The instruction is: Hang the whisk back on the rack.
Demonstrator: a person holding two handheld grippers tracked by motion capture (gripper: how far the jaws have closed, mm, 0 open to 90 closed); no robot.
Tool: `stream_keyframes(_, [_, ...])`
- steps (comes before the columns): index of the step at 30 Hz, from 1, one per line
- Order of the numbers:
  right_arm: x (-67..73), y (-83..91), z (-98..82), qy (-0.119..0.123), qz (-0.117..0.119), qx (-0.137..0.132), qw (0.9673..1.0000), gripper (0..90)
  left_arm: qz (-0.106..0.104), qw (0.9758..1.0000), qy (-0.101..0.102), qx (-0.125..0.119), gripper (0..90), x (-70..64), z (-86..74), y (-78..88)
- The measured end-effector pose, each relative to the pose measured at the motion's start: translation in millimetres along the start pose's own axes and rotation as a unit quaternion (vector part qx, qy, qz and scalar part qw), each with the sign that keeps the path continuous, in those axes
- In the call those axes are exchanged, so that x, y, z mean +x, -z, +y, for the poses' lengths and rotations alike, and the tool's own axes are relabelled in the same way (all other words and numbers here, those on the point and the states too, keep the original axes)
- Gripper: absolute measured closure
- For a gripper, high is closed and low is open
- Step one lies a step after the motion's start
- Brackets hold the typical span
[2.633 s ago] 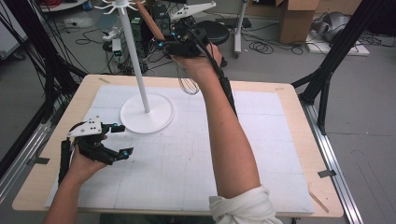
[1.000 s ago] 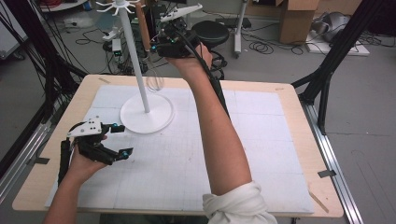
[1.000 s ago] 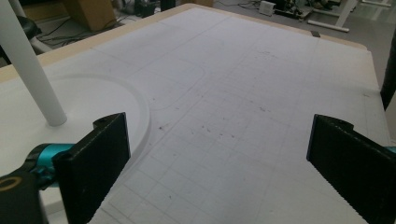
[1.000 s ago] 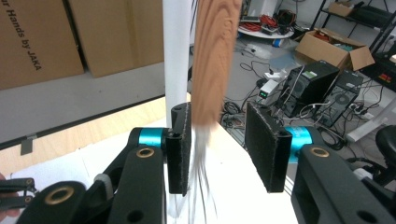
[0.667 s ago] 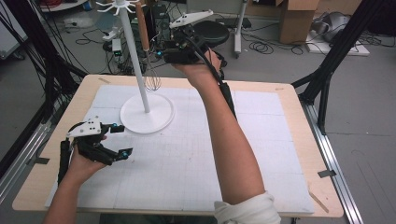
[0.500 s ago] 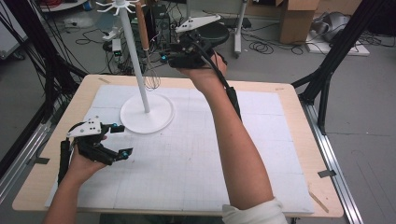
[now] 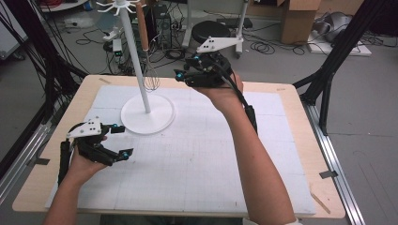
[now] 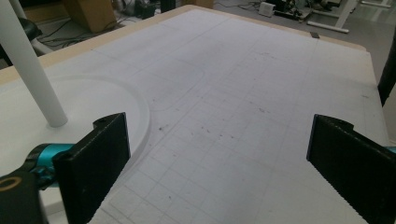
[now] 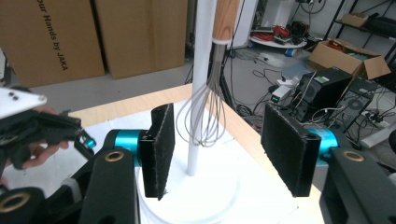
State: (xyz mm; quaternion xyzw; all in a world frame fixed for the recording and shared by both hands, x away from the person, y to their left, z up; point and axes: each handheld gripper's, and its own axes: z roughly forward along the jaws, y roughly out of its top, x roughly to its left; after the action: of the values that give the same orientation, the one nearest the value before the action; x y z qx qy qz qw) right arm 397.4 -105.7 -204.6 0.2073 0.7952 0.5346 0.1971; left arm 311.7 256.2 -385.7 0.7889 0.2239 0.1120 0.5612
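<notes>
Cardboard boxes point(image 9: 51, 37) stand behind the tabletop point(image 7: 291, 108), and one of them carries print I can partly read: "our Hands by JAKA". Cables and computer cases point(image 9: 322, 93) litter the grey floor beyond. On the tabletop lies a white gridded mat point(image 7: 202, 159), lightly speckled with dark marks.

My right tool point(image 7: 180, 77) is up in the air over the far edge of the mat, jaws spread wide with nothing between the pads. Looking along it in the right gripper view, the two black pads frame the whisk point(image 9: 205, 112), which sits farther off and touches neither pad. That whisk hangs by its wooden handle from a hook at the top of the white stand point(image 7: 136, 61), wire loops pointing down, just beside the pole and clear of the round base point(image 7: 159, 119).

My left tool point(image 7: 121, 139) sits low over the near left part of the mat, just beside the stand's base, held in my left hand point(image 7: 82, 164). Its jaws are wide apart too and grip nothing; in the left gripper view there's bare grid between them, with the pole point(image 8: 32, 79) and the curve of the base off to one side. A grey three-cornered plate rides on top of each tool.
</notes>
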Motion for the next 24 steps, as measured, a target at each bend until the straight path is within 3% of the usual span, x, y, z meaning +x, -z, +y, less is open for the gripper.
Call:
stream_keyframes(17, [-2.0,33.2,-56.4,-0.029,-0.005,-0.018,0.9994,39.7,0.001,1.0,0.001,0.003,6.7,-0.5,-0.5,-0.6])
stream_keyframes(24, [-1.1,42.3,-81.2,-0.034,-0.01,-0.005,0.9994,37.1,0.0,1.0,0.002,0.0,6.7,-0.3,-0.4,0.0])
